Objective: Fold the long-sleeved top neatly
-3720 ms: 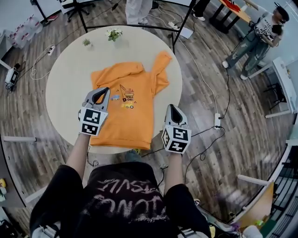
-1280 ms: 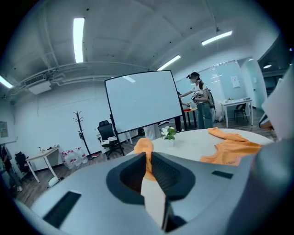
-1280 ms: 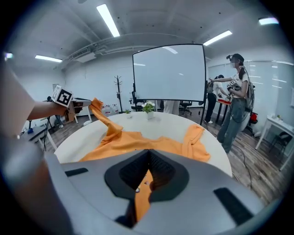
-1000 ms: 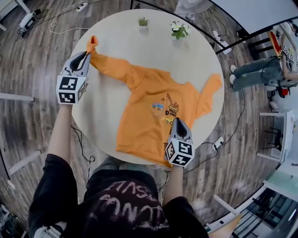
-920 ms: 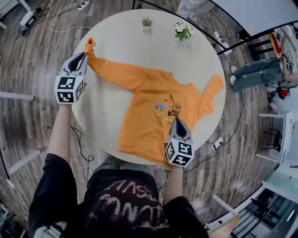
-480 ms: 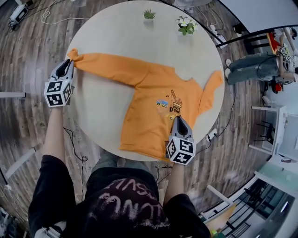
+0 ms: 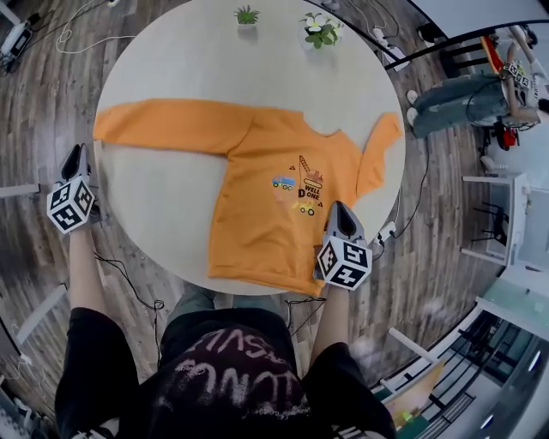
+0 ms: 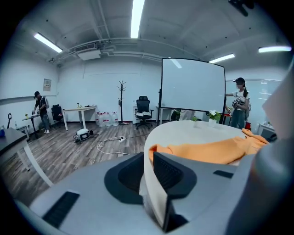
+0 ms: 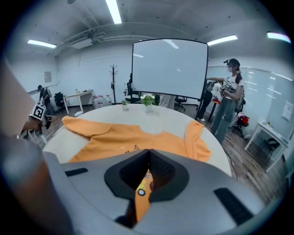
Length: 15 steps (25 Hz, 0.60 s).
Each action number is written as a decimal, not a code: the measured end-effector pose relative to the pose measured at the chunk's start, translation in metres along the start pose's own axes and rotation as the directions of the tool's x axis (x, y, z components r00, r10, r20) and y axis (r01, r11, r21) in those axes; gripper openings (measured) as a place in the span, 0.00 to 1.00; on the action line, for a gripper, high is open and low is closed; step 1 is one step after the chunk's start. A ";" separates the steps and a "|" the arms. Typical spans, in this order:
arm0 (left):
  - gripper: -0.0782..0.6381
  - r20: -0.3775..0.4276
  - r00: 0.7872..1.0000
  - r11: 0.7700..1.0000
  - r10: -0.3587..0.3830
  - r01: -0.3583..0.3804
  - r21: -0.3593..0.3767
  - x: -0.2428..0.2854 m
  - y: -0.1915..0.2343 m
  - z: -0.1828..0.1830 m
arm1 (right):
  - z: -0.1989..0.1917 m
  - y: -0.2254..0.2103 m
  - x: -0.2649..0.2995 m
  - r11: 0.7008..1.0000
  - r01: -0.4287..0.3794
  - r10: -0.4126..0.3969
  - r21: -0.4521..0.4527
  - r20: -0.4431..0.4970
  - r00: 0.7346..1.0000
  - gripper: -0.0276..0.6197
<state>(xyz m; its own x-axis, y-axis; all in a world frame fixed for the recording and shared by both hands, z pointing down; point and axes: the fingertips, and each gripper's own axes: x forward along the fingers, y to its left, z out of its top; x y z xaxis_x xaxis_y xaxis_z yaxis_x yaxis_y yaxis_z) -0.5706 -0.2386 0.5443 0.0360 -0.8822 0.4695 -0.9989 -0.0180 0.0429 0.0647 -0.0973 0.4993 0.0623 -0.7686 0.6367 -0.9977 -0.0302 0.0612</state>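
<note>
One orange top (image 7: 266,184) lay flat on the one round surface (image 7: 171,51). One sleeve was stretched left and the other was bent up at the right. Two grippers were present. The left gripper (image 7: 77,156) hung off the surface's left edge. Its jaws had just been opening and stood spread, with nothing between them. The right gripper (image 7: 338,211) pinched a fold of the top near its lower right edge. Two plants stood at the far edge: a green plant (image 7: 247,15) and a flowering plant (image 7: 319,26). The room had a wood floor (image 7: 34,94), a loose cable (image 8: 108,144) and one white screen (image 8: 193,85).

Left claw (image 7: 77,154) now off the sleeve cuff (image 7: 105,127), jaws freshly opened, empty.
</note>
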 end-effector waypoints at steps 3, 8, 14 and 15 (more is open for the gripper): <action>0.12 -0.008 1.000 1.000 0.001 -0.001 0.029 -0.009 -0.019 0.005 | 0.005 -0.040 0.008 0.999 0.028 -0.028 0.017 0.002 1.000 0.05; 0.12 -0.015 0.999 0.994 -0.039 0.040 0.103 -0.011 -0.100 0.020 | 0.021 -0.114 0.027 0.995 0.041 -0.043 0.091 0.027 0.999 0.05; 0.12 -0.093 0.980 0.931 -0.176 0.197 0.309 -0.016 -0.268 0.008 | 0.038 -0.186 0.087 0.976 -0.044 0.039 0.215 0.026 0.999 0.13; 0.12 -0.122 0.972 0.907 -0.200 0.230 0.353 -0.018 -0.295 0.001 | 0.039 -0.195 0.100 0.971 -0.058 0.055 0.233 0.020 0.998 0.16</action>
<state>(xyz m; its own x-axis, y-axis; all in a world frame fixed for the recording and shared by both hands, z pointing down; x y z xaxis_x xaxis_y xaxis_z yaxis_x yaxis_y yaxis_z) -0.2762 -0.2182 0.5225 0.2379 -0.7968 0.5555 -0.9079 -0.3857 -0.1643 0.2641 -0.1931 0.5207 0.0067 -0.7816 0.6237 -0.9786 -0.1335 -0.1567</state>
